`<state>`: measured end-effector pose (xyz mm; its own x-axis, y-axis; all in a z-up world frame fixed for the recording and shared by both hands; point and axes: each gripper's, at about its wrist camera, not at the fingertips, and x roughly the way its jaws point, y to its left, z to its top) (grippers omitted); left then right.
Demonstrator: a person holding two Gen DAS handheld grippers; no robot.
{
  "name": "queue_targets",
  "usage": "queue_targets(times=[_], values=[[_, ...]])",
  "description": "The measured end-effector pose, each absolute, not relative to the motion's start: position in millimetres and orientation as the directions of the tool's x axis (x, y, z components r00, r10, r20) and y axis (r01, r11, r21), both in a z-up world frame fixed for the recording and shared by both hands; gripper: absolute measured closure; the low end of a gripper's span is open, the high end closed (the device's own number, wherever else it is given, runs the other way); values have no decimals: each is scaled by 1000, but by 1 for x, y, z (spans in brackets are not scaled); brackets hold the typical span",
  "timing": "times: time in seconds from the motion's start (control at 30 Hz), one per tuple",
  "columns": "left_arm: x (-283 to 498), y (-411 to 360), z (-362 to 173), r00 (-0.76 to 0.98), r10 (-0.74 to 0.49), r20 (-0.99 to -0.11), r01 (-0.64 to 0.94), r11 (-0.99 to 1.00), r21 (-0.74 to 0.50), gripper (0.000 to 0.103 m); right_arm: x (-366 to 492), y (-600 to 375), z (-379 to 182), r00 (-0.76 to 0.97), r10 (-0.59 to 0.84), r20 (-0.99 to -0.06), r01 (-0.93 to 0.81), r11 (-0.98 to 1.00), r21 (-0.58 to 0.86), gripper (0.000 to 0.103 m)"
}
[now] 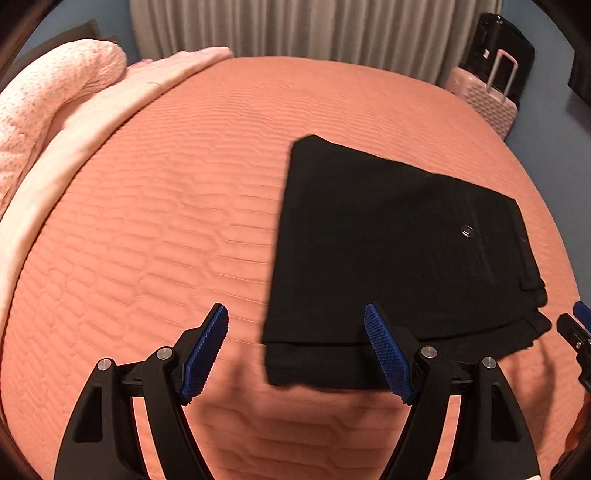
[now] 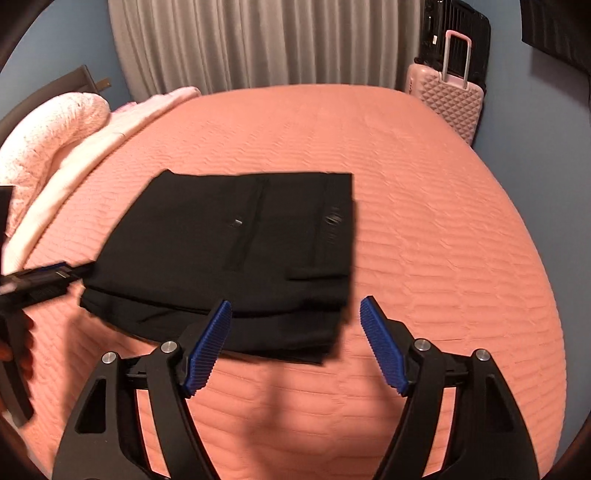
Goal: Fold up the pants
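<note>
Black pants (image 1: 391, 251) lie folded into a flat rectangular stack on the salmon quilted bed (image 1: 166, 221); they also show in the right wrist view (image 2: 236, 251). My left gripper (image 1: 295, 314) is open and empty, above the near left corner of the stack. My right gripper (image 2: 295, 310) is open and empty, above the near right corner of the stack. The right gripper's tip shows at the far right of the left wrist view (image 1: 576, 325). The left gripper shows at the left edge of the right wrist view (image 2: 40, 277).
A pink knitted blanket (image 1: 48, 99) and a pale folded sheet (image 1: 92, 122) lie at the bed's left side. A pink suitcase (image 2: 450, 96) and a black suitcase (image 2: 458, 33) stand by the curtain (image 2: 258, 40) beyond the bed.
</note>
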<state>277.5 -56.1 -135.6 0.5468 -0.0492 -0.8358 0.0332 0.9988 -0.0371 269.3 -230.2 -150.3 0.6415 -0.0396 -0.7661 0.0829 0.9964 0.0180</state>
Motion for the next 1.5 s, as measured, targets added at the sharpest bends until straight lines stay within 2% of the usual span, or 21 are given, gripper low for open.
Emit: queue_targets(times=[0.17,0.2,0.33,0.4,0.5,0.53,0.57,0.63,0.67,0.73,0.83,0.9,0.97,1.03,1.1,1.17,1.2,1.23,1.33,1.43,1.5], values=[[258,-45,-115,633,24,-774,33,998,58,28,270,-225,-138,691,-39,-722,67,998,10,30],[258,-49,-111,643,16,-766,45,997,58,28,275,-219,-133,704,-37,-709,55,998,3,24],[280,-84,-113,607,-94,-789,121,992,-25,24,314,-205,-142,672,5,-741,29,999,34,24],[302,-107,-138,517,-141,-844,170,984,-60,24,339,-205,-163,612,89,-786,2,993,114,30],[314,-117,-177,460,-75,-885,182,983,11,19,356,-222,-195,530,43,-847,3,999,53,46],[311,-113,-181,480,-96,-872,206,979,5,19,355,-232,-202,525,52,-849,-15,999,52,62],[307,-105,-180,500,-107,-859,222,975,8,19,349,-243,-200,541,52,-839,-36,999,39,70],[304,-86,-170,511,-38,-858,178,982,62,25,342,-261,-189,541,60,-839,-11,998,64,71],[302,-71,-157,548,7,-836,128,988,92,26,339,-264,-178,561,-32,-827,46,999,-8,70],[309,-48,-126,614,-63,-787,94,996,-7,26,343,-253,-155,626,-19,-780,5,1000,-20,67],[342,-57,-111,582,-224,-782,111,974,-197,24,391,-217,-144,598,225,-769,-107,974,201,67],[372,-87,-120,535,-311,-786,147,950,-276,23,425,-204,-156,561,256,-787,-84,964,254,69],[399,-118,-144,459,-281,-843,158,959,-234,23,450,-202,-173,537,203,-819,-48,976,210,69],[414,-132,-171,415,-142,-899,141,986,-90,22,461,-219,-190,511,115,-852,10,990,140,71],[415,-123,-180,447,-133,-885,167,984,-63,19,453,-257,-194,536,187,-823,15,973,231,87],[406,-100,-170,499,-50,-865,99,995,-1,23,428,-291,-181,582,64,-810,89,986,142,83],[397,-84,-163,534,-22,-845,65,998,15,23,412,-304,-175,601,10,-799,111,989,95,72],[386,-69,-156,560,-31,-828,50,999,-4,22,400,-313,-173,611,-3,-792,118,989,88,52],[353,-29,-160,495,-141,-857,3,987,-161,16,360,-335,-178,605,122,-787,91,971,221,24],[324,-12,-190,369,-372,-852,-23,913,-408,16,341,-333,-198,555,265,-788,53,935,351,23],[308,-13,-191,429,-390,-815,-24,897,-442,16,337,-327,-217,527,300,-795,66,918,391,23]])
